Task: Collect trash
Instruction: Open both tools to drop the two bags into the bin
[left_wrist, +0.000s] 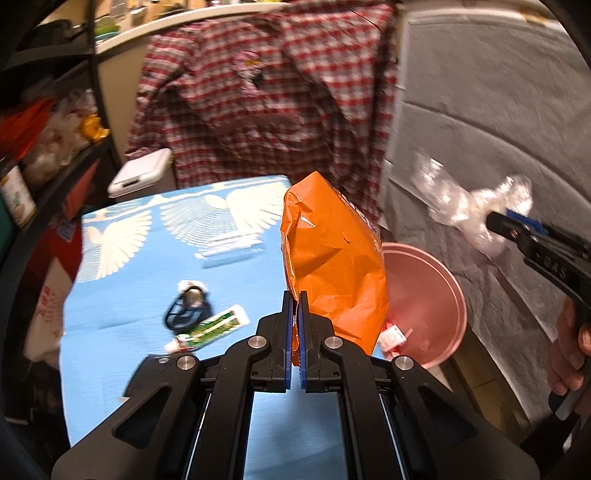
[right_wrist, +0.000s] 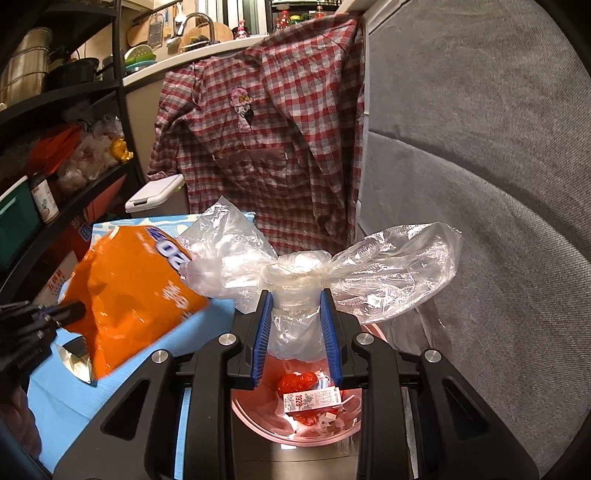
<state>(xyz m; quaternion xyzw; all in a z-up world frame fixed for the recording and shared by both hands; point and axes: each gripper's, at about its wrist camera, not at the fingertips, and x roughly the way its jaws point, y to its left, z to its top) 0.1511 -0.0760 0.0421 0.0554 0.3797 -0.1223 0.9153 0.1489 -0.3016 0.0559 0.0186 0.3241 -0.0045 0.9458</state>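
Observation:
My left gripper (left_wrist: 294, 301) is shut on an orange snack bag (left_wrist: 332, 266), held upright above the right edge of the blue table (left_wrist: 122, 295); the bag also shows in the right wrist view (right_wrist: 136, 295). My right gripper (right_wrist: 296, 295) is shut on a knotted clear plastic bag (right_wrist: 306, 273), held above the pink bin (right_wrist: 295, 432). The bin (left_wrist: 424, 295) stands on the floor right of the table and holds a red wrapper (right_wrist: 295, 382) and a small carton (right_wrist: 312, 400). The right gripper (left_wrist: 498, 219) with the clear bag (left_wrist: 469, 206) shows in the left wrist view.
On the table lie a toothpaste tube (left_wrist: 207, 328), a dark cord bundle (left_wrist: 186, 306) and a white packet (left_wrist: 231, 242). A checked shirt (left_wrist: 266, 99) hangs behind. A grey sofa (right_wrist: 480, 166) is at right, black shelves (right_wrist: 55, 147) at left, a white lidded bin (left_wrist: 142, 171) behind the table.

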